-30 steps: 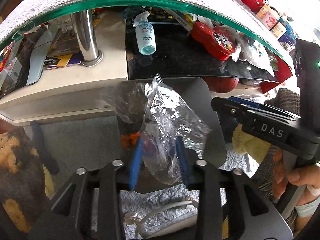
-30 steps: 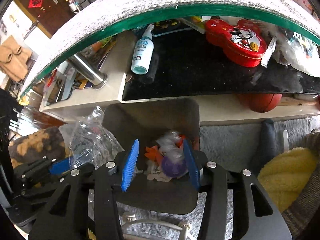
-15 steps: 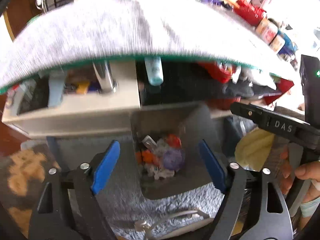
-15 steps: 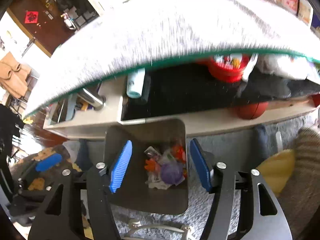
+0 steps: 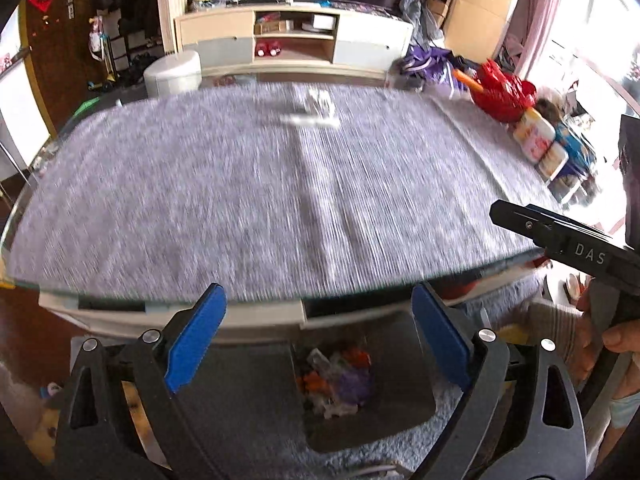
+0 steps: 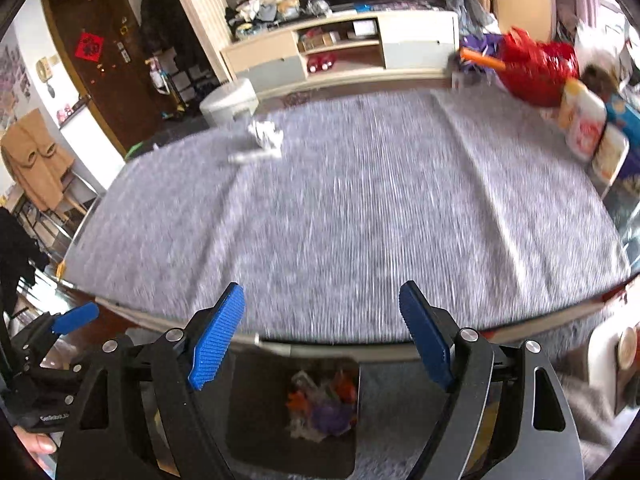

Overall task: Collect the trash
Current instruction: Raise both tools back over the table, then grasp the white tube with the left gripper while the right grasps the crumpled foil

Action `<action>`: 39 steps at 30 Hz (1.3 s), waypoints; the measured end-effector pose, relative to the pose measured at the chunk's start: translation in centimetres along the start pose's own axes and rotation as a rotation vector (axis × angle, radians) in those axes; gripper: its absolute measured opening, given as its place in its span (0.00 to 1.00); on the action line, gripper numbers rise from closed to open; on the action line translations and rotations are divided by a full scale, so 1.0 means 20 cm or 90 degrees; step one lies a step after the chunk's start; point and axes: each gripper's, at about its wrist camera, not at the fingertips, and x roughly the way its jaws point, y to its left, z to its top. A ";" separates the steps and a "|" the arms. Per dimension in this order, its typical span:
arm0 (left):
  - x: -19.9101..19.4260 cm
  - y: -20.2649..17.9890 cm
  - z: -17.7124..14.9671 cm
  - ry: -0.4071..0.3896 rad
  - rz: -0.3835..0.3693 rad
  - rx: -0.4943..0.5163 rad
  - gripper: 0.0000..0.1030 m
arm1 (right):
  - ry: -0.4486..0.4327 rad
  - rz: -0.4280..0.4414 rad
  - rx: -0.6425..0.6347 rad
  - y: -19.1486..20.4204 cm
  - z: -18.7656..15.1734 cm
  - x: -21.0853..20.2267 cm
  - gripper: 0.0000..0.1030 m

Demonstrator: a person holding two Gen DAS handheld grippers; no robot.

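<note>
Left wrist view: the left gripper, jaws opening with nothing between them, hovers above the bin. Crumpled trash lies across the table.

Right wrist view: the right gripper is also empty and opening. Motion blur suggests a rushed reach could knock the trash away.

From the left wrist camera I read "DAS" in pale capitals on the black body of the right gripper, at the right edge of my view. From the right wrist camera I see small white lettering on the left gripper body at the near left; it starts "Gen" and the rest blurs. The red sign on the far brown door carries a dark character I cannot read.
</note>
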 end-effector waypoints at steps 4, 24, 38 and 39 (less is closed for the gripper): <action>0.01 0.03 0.13 -0.014 0.008 -0.004 0.88 | -0.001 0.001 -0.001 0.01 0.14 0.06 0.78; 0.62 0.26 0.55 0.069 0.019 -0.030 0.90 | 0.072 0.054 -0.048 0.22 0.67 0.81 0.71; 0.85 0.28 0.67 0.091 0.001 -0.027 0.90 | 0.112 0.070 -0.089 0.34 0.85 1.17 0.45; 0.86 0.27 0.68 0.090 0.000 -0.027 0.90 | 0.110 0.069 -0.088 0.33 0.85 1.18 0.41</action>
